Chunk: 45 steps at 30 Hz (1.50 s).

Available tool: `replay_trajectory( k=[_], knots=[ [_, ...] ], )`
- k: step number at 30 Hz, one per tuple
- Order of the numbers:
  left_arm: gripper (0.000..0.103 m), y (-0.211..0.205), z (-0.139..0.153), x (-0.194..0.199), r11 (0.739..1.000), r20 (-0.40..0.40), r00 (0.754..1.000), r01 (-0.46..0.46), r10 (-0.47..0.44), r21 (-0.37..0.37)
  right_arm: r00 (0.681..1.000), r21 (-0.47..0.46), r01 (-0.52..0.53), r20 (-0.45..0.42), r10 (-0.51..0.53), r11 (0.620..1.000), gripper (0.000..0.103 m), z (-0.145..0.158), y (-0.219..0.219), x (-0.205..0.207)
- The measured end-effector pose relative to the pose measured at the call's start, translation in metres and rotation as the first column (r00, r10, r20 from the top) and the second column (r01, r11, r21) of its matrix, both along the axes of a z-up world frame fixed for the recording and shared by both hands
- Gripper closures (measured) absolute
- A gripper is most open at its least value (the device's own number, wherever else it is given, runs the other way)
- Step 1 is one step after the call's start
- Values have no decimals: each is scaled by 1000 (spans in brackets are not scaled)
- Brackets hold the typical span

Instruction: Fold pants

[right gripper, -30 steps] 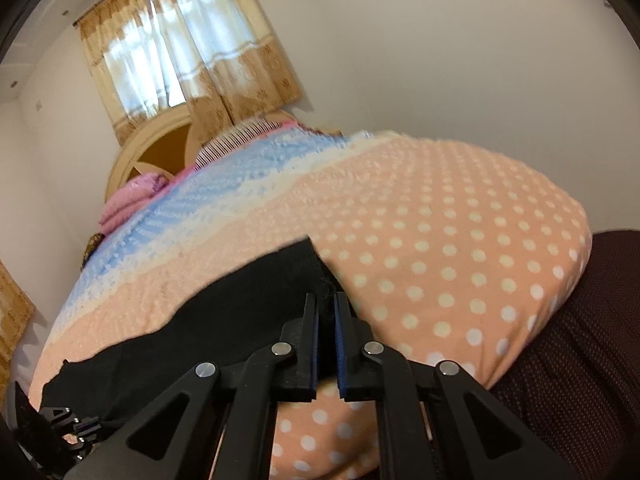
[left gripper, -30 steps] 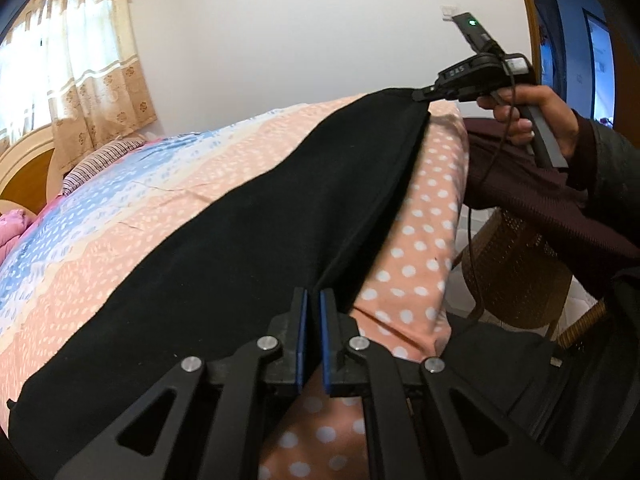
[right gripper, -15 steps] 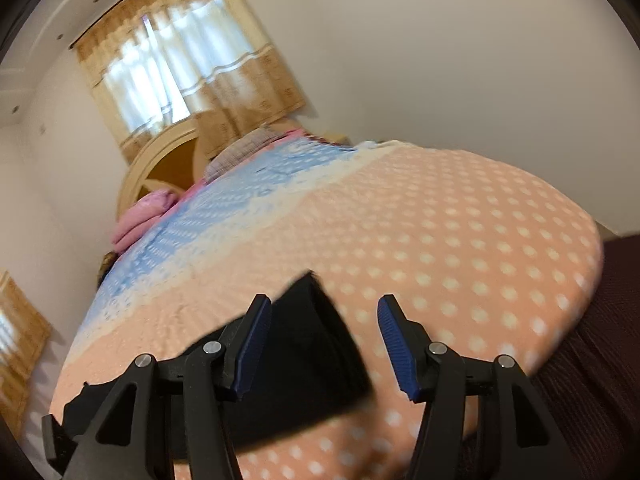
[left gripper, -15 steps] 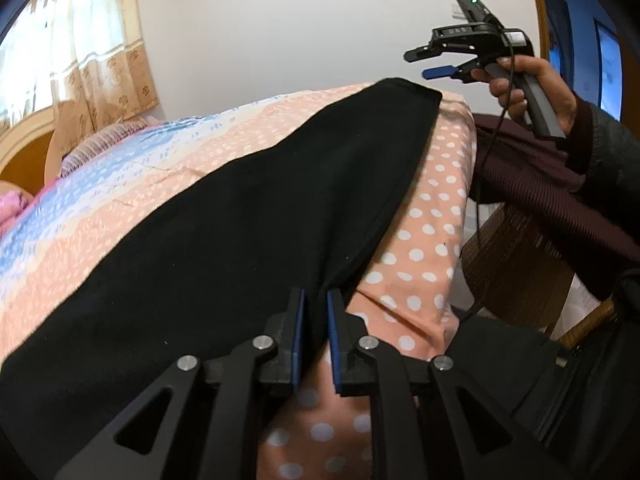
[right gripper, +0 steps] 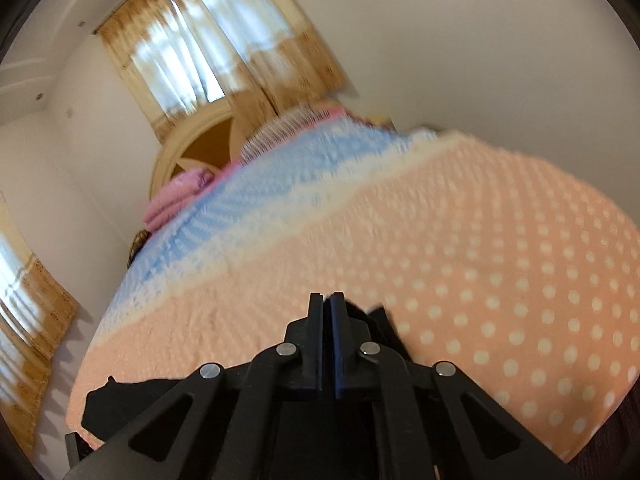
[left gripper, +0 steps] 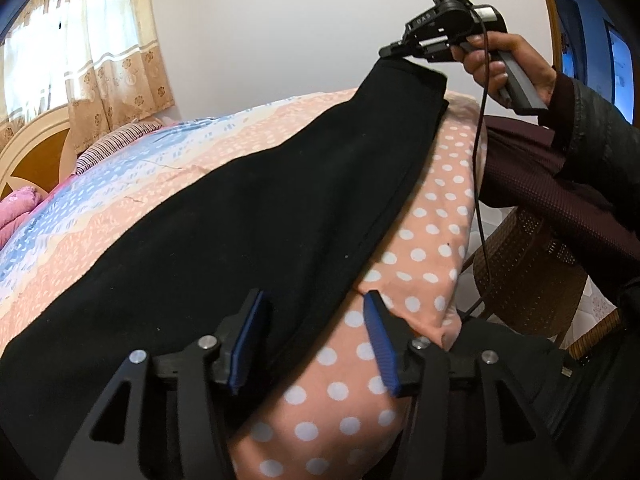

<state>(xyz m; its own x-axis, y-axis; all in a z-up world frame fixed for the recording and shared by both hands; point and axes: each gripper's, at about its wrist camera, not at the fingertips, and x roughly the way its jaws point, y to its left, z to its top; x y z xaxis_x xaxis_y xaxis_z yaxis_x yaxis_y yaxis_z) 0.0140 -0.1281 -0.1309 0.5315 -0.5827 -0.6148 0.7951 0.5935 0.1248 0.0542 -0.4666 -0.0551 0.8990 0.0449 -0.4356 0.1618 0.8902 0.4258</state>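
- Pants fill the left wrist view: black, lying flat along the near edge of the bed, their long axis running from the bottom left corner up to the far right end, where the cloth rises off the quilt.
- The left gripper hovers low over the near end with its jaws about half apart; they have just been opening. The hem edge of the cloth lies between the blue pads, but neither pad presses it, so nothing is held here.
- Across the bed, the right gripper sits in the person's right hand just at the lifted far end; from here I cannot tell for sure whether its tip pinches the cloth.
- In the right wrist view, blurred by motion, the right gripper has its jaws pressed together after closing just now. Dark cloth from the pants bunches just behind and beside the tips, so a pinch on that end looks likely.
- To fold well, I judge the right end should travel along the long axis toward the left end, kept low and square to the edges, while the left gripper takes a fresh grip to stop the near end sliding.
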Motion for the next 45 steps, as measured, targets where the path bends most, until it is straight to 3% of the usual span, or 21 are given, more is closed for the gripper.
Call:
replay_trajectory(
  k=[6, 11, 12, 13, 15, 16, 20, 23, 33, 37, 45],
  knots=[
    [43, 0, -1, -3, 1000, 15, 1000, 0, 0, 7, 981, -69, 109, -151, -118, 992, 99, -30, -14, 12],
    [43, 6, 7, 2, 999, 3, 999, -39, 39, -30, 983, -97, 139, -110, -149, 986, 97, -17, -9, -10],
    [43, 8, 9, 3, 998, 3, 999, -50, 51, -39, 983, -107, 142, -102, -153, 984, 87, -16, -5, -14],
    [43, 10, 11, 4, 997, 4, 998, -57, 57, -50, 984, -107, 138, -96, -149, 985, 63, -15, 0, -17],
    [34, 17, 16, 7, 994, 14, 996, -88, 90, -68, 990, -99, 104, -89, -113, 990, 39, -16, 9, -18],
    [29, 20, 17, 9, 991, 18, 994, -106, 108, -77, 990, -133, 85, -98, -99, 987, 39, -17, 18, -16],
    [29, 31, 18, 17, 983, 2, 987, -163, 164, -87, 973, -295, 92, -176, -148, 951, 39, -29, 39, -4],
    [29, 37, 15, 23, 973, -4, 976, -216, 216, -77, 958, -310, 81, -238, -160, 947, 40, -43, 37, 3],
    [29, 50, 7, 39, 941, -23, 942, -334, 334, -52, 949, -388, 111, -231, -213, 915, 40, -46, 32, 3],
    [19, 53, 5, 39, 934, -22, 935, -356, 355, -38, 949, -393, 119, -224, -220, 912, 40, -46, 28, 0],
    [13, 68, 3, 41, 910, -50, 911, -412, 409, -54, 948, -401, 128, -219, -231, 907, 40, -46, 24, -7]
  ],
)
